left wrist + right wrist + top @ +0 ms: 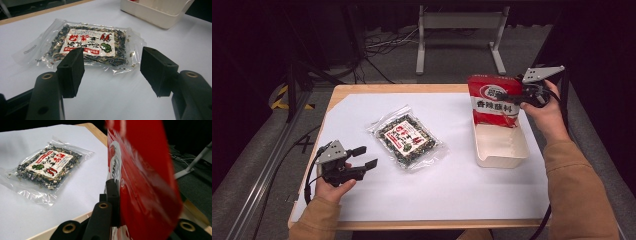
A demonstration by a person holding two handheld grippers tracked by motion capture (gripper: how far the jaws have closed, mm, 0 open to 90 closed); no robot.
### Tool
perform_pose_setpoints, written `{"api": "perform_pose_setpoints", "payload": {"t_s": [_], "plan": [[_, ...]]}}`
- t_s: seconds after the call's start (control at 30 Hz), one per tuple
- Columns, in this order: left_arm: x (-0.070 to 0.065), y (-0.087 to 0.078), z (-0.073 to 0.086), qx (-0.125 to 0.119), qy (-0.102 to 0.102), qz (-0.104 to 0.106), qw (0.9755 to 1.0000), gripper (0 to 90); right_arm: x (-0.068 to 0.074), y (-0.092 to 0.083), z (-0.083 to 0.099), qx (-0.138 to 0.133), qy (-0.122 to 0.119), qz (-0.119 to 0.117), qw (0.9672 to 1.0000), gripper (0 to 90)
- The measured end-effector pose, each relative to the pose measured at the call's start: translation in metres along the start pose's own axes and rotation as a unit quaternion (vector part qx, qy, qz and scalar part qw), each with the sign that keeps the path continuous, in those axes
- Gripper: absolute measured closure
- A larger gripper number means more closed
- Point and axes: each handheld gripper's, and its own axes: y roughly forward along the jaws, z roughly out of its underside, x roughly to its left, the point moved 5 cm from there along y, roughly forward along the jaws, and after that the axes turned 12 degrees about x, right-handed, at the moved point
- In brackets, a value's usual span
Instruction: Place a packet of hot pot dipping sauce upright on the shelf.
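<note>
Scene: a wooden tabletop covered by a white sheet, seen from above, with a person's two sleeved forearms entering from the near edge.

Red pouch: a glossy red foil packet with white printing, held upright over the far end of a white tray near the right edge of the tabletop; its lower edge is seen dipping into the tray.

Right hand-held gripper: clenched on the pouch's upper right edge, the jaws pinched flat against the foil (seen close up in the right gripper view, pouch against the black jaw).

Left hand-held gripper: released, jaws standing wide with nothing between them, resting near the near left corner and aimed at the clear bag.

Clear bag: a flat transparent packet of dark dried spices with a red-and-white label, lying in the middle of the tabletop, well apart from the tray.

Handling, red pouch: judged light and soft, with a slick film that may slide or crumple; best taken at the flat sealed top edge, where the foil is stiffest.

Handling, clear bag: judged light, floppy and slippery (loose contents will shift); an edge or corner margin of bare film offers the surest pinch.
</note>
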Motion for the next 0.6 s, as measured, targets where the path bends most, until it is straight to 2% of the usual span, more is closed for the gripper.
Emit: {"api": "perform_pose_setpoints", "payload": {"t_s": [0.17, 0.3, 0.4, 0.53, 0.6], "plan": [[-0.001, 0.001, 0.0, 0.005, 0.001, 0.0, 1.0, 36.4, 0.004, 0.011, 0.003, -0.011, 0.009, -0.016, 0.9998, 88.6], [-0.002, 0.002, 0.0, 0.005, 0.0, 0.002, 1.0, 36.4, 0.006, 0.017, 0.006, -0.007, 0.013, -0.02, 0.9997, 87.8], [-0.002, 0.002, 0.001, 0.006, -0.002, 0.003, 1.0, 36.3, 0.006, 0.019, 0.009, -0.016, 0.022, -0.019, 0.9995, 88.3], [-0.001, 0.002, 0.0, 0.005, 0.001, 0.003, 1.0, 36.3, 0.005, 0.021, 0.013, -0.005, 0.031, -0.01, 0.9995, 88.8], [-0.001, 0.002, 0.0, 0.005, 0.002, 0.003, 1.0, 36.3, 0.002, 0.022, 0.018, 0.002, 0.043, -0.002, 0.9991, 89.1]]}}
